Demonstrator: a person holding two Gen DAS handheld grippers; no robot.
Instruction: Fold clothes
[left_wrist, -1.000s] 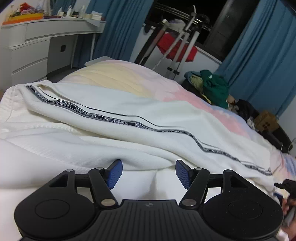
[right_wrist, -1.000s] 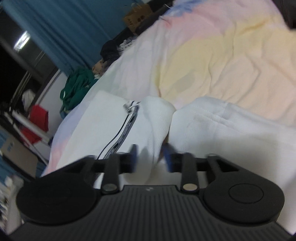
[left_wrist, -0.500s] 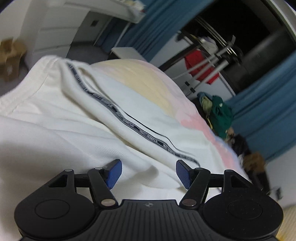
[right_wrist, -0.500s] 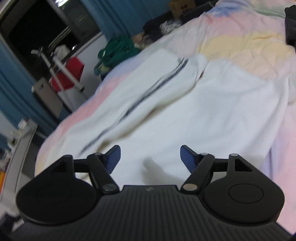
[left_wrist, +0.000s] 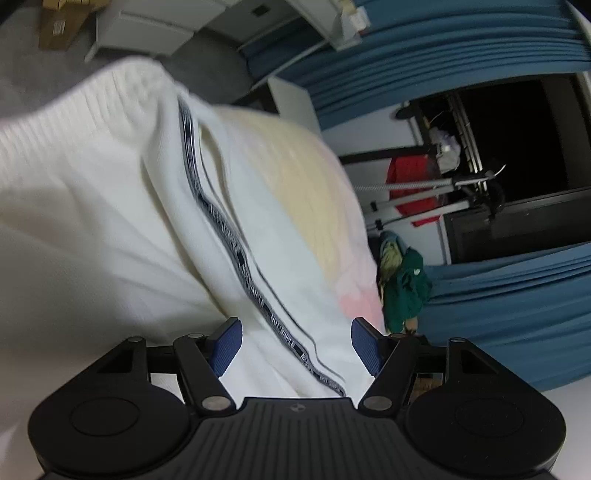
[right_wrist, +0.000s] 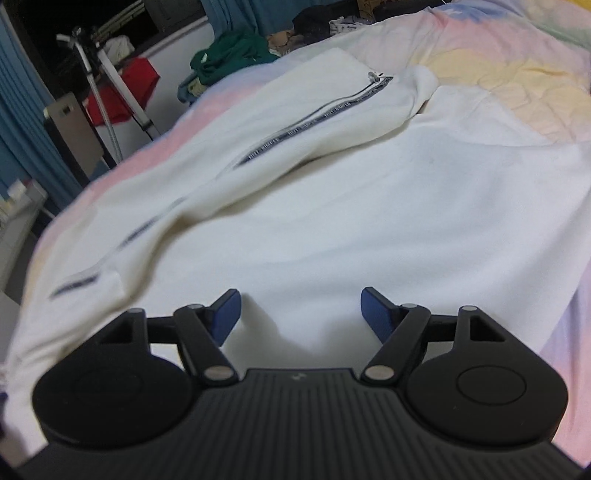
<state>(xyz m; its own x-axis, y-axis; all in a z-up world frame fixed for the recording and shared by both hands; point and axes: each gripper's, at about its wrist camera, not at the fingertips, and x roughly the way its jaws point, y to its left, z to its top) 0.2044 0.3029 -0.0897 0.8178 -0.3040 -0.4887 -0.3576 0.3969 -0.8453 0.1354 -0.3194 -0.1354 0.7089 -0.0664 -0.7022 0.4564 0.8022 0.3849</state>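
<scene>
The left gripper (left_wrist: 296, 345) is spread wide, gripping nothing, with the white jacket (left_wrist: 110, 221) between its 2 fingers; the jacket's zipper stripe (left_wrist: 221, 229) runs from bottom centre toward the upper left. The right gripper (right_wrist: 299, 314) also gapes empty over the jacket (right_wrist: 332, 221) spread on the bed (right_wrist: 498, 66).

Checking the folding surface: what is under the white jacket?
The white jacket lies on a pastel bedspread, pink, yellow and blue around its edges. Whatever lies directly beneath the jacket is covered.

Both wrist views close above white garment (left_wrist: 110, 221), sharing its striped zipper (right_wrist: 321, 114)
</scene>
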